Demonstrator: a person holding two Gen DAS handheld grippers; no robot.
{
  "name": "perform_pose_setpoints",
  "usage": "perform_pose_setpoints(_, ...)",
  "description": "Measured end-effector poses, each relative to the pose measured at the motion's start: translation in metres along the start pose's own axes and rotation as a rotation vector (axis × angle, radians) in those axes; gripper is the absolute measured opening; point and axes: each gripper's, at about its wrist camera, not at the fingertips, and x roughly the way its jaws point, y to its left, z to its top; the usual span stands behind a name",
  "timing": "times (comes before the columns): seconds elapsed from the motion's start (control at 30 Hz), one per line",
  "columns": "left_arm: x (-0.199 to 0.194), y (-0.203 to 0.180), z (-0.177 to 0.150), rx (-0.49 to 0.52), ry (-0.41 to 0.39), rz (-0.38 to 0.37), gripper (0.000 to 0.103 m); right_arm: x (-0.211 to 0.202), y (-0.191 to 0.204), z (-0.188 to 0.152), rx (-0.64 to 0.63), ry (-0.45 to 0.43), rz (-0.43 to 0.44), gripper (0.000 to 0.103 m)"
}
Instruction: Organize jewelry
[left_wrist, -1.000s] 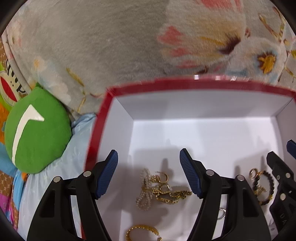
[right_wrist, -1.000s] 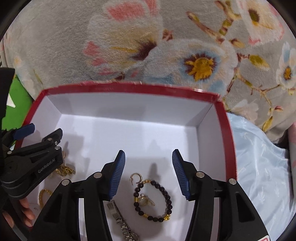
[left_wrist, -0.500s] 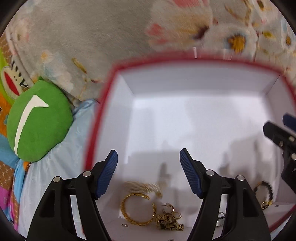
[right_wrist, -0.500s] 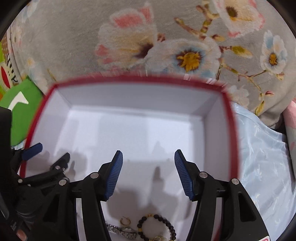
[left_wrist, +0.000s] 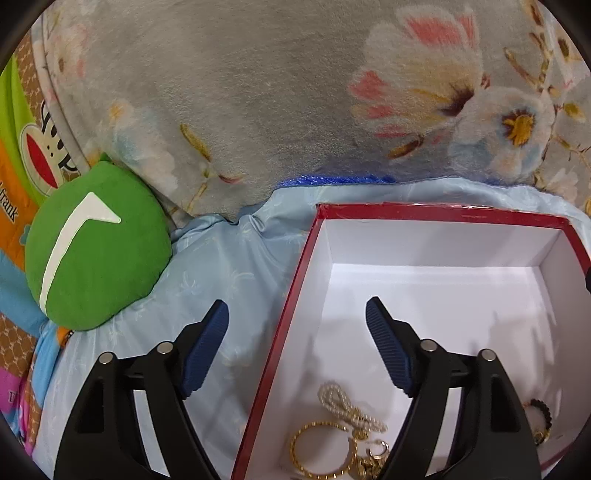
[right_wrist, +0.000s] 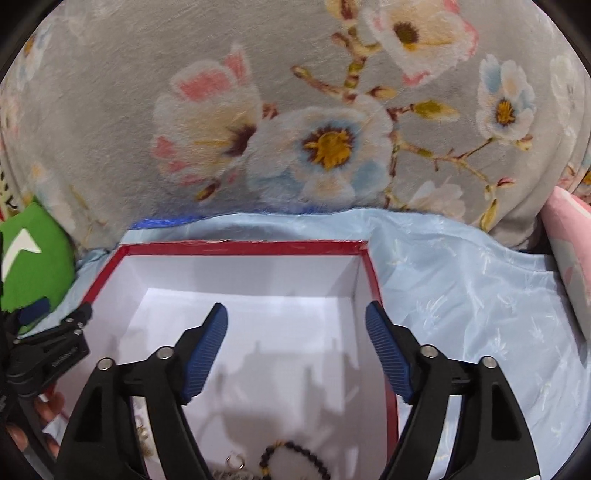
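A: Left gripper (left_wrist: 297, 341) state?
B: Spread wide, nothing held. Its left finger hung over the pale blue sheet (left_wrist: 236, 266), the right one over the box floor, so it straddled the left wall of the red-rimmed white box (left_wrist: 439, 212).
A: Right gripper (right_wrist: 295, 345)?
B: Also wide and empty, above the box interior, with its right finger over the box's right wall.
A: Where was the jewelry?
B: All at the near end of the box. In the left wrist view: pearl strand (left_wrist: 349, 404), gold twisted bangle (left_wrist: 323, 448) just near of it and touching, small gold hoop earrings (left_wrist: 376, 448) tangled at the bangle's right. The black bead bracelet (right_wrist: 295, 458) lay near-right, and the right wrist view showed a small hoop just left of it. Far half of the box floor was bare.
A: Handling?
B: My read: everything light. Pearl strand and bead bracelet are limp and will drape and swing, so pinch across a doubled section. Bangle is stiff and slick; grip across the rim, not flat. Earrings are tiny and likely snagged on the strand, so lift slowly or the clump comes with them.
A: Surroundings?
B: Green cushion (left_wrist: 96, 247) far-left on the sheet, grey floral blanket (right_wrist: 295, 110) beyond the box.
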Motion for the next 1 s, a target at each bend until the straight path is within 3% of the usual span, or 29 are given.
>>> perform_pose_setpoints(0.1,0.002,-0.008,0.001,0.051,-0.018,0.041,0.080,0.015,0.005,-0.014,-0.060,0.069,-0.006,0.074)
perform_pose_setpoints(0.2,-0.004,-0.017,-0.003,0.119,-0.065,0.121,0.080,0.010,-0.002,-0.012,-0.007,0.036,-0.005,0.075)
perform_pose_setpoints(0.27,-0.005,-0.025,-0.001,0.157,-0.057,0.135,0.080,0.011,-0.004,-0.011,0.009,0.029,-0.006,0.076)
perform_pose_setpoints(0.4,-0.001,-0.034,0.000,0.221,-0.045,0.197,0.080,0.024,0.001,-0.018,-0.025,0.107,-0.011,0.074)
perform_pose_setpoints(0.47,-0.002,-0.034,-0.006,0.239,-0.021,0.190,0.080,0.016,0.001,-0.022,-0.034,0.104,-0.015,0.073)
perform_pose_setpoints(0.67,-0.053,-0.016,-0.049,0.238,0.021,0.026,0.079,-0.016,-0.010,-0.060,-0.020,0.224,0.089,0.073)
perform_pose_setpoints(0.87,-0.122,0.009,-0.116,0.181,0.098,-0.129,0.079,-0.098,-0.023,-0.124,-0.008,0.270,0.196,0.075)
perform_pose_setpoints(1.0,-0.162,0.023,-0.160,0.148,0.173,-0.210,0.079,-0.148,-0.030,-0.163,-0.005,0.290,0.221,0.075)
